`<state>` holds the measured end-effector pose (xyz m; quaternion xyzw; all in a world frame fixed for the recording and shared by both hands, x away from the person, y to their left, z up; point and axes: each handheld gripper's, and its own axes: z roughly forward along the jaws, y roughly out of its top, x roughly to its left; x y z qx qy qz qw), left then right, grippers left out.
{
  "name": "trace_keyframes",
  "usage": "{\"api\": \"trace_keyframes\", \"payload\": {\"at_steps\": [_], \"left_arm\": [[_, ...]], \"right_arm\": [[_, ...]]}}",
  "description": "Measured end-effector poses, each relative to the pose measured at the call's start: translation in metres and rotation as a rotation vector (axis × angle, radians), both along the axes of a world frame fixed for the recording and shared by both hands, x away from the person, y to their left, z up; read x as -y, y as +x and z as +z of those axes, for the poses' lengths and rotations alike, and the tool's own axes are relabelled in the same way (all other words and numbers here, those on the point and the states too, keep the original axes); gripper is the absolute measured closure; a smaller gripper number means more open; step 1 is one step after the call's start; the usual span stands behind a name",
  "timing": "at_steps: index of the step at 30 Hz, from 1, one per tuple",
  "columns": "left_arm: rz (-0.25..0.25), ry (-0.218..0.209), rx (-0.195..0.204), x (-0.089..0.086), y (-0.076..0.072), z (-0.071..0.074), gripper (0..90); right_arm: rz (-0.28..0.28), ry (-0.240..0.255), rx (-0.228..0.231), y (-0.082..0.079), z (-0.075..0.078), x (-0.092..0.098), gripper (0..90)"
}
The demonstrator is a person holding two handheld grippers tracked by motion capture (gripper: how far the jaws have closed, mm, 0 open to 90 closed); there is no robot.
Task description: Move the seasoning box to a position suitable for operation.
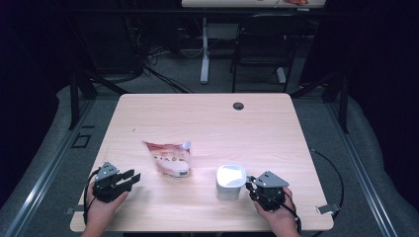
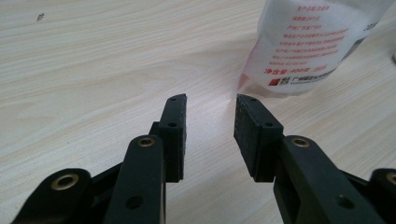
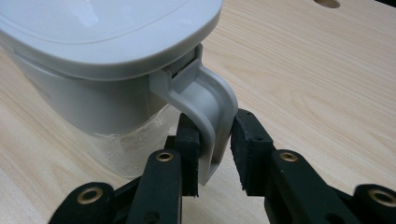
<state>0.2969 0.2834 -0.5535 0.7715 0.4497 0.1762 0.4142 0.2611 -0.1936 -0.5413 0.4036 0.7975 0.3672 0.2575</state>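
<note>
While the left gripper (image 1: pixel 129 177) rested low on the table (image 1: pixel 207 118) with its jaws spread and nothing between them, the right gripper (image 1: pixel 251 183) had its jaws set around the handle (image 3: pixel 212 112) of the grey-lidded container (image 1: pixel 230 181). In the right gripper view the handle stood between the two black pads; the left pad looked to be against it, while a thin gap showed at the right pad, so the grip did not look tight and I cannot say the handle was truly pinched. The container stood upright near the front edge of the table, toward the person's right, its lid (image 3: pixel 107 28) closed and its lower body clear. The printed pouch (image 1: pixel 169 158) lay near the middle of the table, just ahead of the left gripper and well apart from the container; in the left gripper view its base sat beyond the open jaws, not touched. The step in hand seemed to be securing the container by its handle. The next move would call for closing the right jaws fully on the handle before any lift, and for the left gripper to advance to the pouch and close on it squarely, since a soft pouch may slump or slide if nudged.
</note>
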Motion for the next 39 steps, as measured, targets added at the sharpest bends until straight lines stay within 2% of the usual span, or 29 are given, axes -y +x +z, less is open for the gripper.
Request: {"api": "trace_keyframes", "payload": {"at_steps": [7, 12, 20, 28, 31, 35, 39], "left_arm": [[0.004, 0.002, -0.001, -0.001, -0.001, 0.0, 64.0], [0.009, -0.002, 0.003, -0.002, -0.001, 0.0, 63.7], [0.007, 0.003, -0.004, -0.002, -0.001, 0.001, 63.7], [0.009, 0.002, -0.004, -0.002, -0.001, 0.001, 63.5], [0.008, 0.001, -0.008, -0.002, -0.001, 0.001, 63.5], [0.009, 0.0, 0.0, -0.001, -0.001, 0.001, 63.3], [0.008, 0.003, -0.007, -0.002, -0.001, 0.001, 63.3]], "right_arm": [[0.013, 0.032, -0.007, -0.005, 0.0, 0.004, 71.1], [0.018, 0.087, -0.003, -0.014, 0.007, 0.012, 70.4], [0.015, 0.12, 0.026, -0.024, 0.014, 0.016, 71.7], [0.001, 0.171, 0.053, -0.024, 0.024, 0.022, 73.4], [0.001, 0.175, 0.053, -0.022, 0.028, 0.022, 73.5], [0.012, 0.162, 0.048, -0.015, 0.042, 0.02, 82.5], [0.004, 0.157, 0.048, -0.012, 0.05, 0.02, 86.0]]}}
